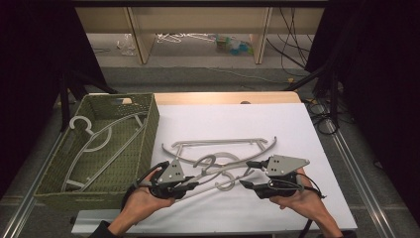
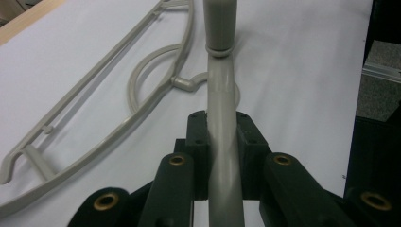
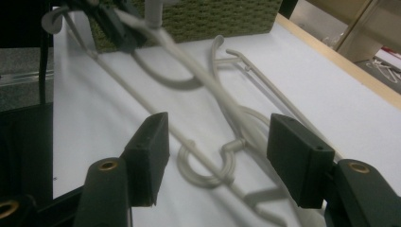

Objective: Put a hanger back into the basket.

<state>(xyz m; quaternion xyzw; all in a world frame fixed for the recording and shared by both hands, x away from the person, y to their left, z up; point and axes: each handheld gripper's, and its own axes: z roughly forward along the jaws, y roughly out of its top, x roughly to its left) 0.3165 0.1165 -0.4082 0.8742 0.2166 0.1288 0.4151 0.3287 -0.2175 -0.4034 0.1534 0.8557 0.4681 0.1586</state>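
Left hand-held gripper (image 1: 190, 184) is clamped on a grey hanger (image 2: 222, 118), right hand-held gripper (image 1: 250, 174) is released over the table (image 1: 297, 134).

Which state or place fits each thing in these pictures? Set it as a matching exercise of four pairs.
Things:
1. left tongs
2. right tongs
3. basket
4. far hanger

States or places:
A. lies flat on the white table top
B. open, nothing between the pads
C. shut on a grey hanger's arm
D. stands at the table's left, one hanger inside

Pairs: 1-C, 2-B, 3-D, 4-A
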